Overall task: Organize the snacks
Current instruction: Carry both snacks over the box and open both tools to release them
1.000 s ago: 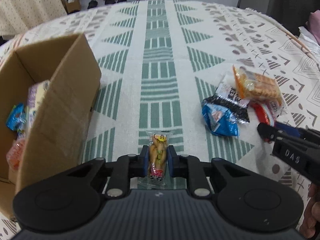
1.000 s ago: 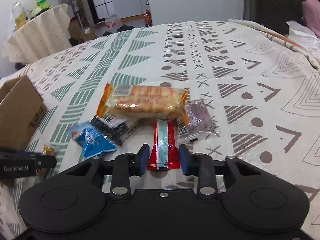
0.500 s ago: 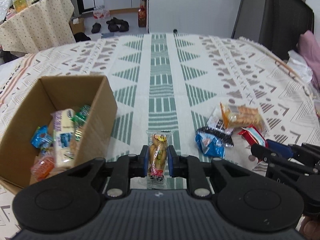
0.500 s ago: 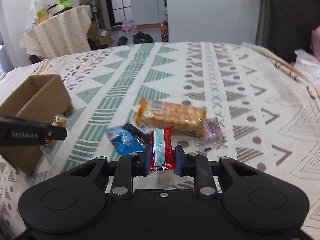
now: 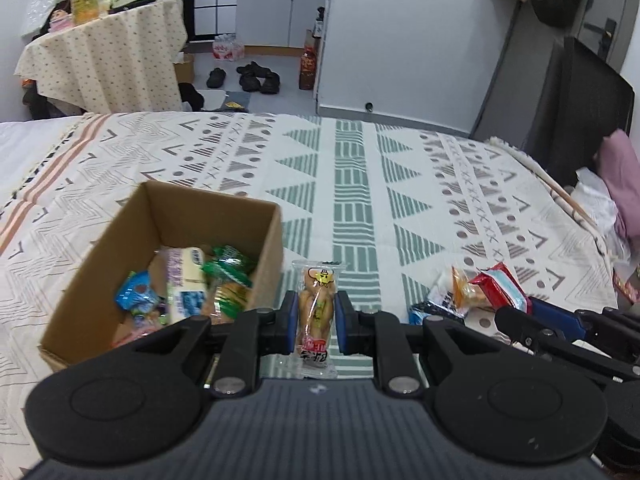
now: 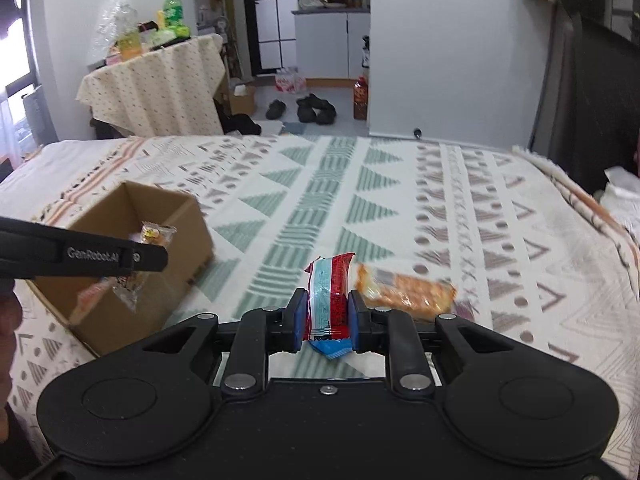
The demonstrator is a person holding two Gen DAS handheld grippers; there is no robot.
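Note:
My left gripper point(image 5: 316, 318) is shut on a clear packet of yellow-brown snack point(image 5: 318, 304), held upright in the air just right of the open cardboard box point(image 5: 269, 248). The box holds several wrapped snacks point(image 5: 188, 280). My right gripper point(image 6: 326, 318) is shut on a red packet with a pale blue stripe point(image 6: 330, 294), lifted above the cloth. In the right wrist view the left gripper point(image 6: 158, 258) hangs in front of the box point(image 6: 192, 236) with its clear packet point(image 6: 154, 234). An orange cracker pack point(image 6: 412, 294) and a blue packet point(image 6: 334, 350) lie on the cloth below.
A patterned cloth point(image 5: 352, 184) covers the wide surface. On it, right of the box, lie the orange cracker pack point(image 5: 466, 290) and a dark packet point(image 5: 434, 308). A black chair point(image 5: 580, 112) and pink fabric point(image 5: 620, 176) stand at the right edge. A draped side table point(image 6: 156, 80) is beyond.
Both grippers have risen with their packets. The right gripper closed on the red packet and lifted it off the cloth. The box's inside has come into view.

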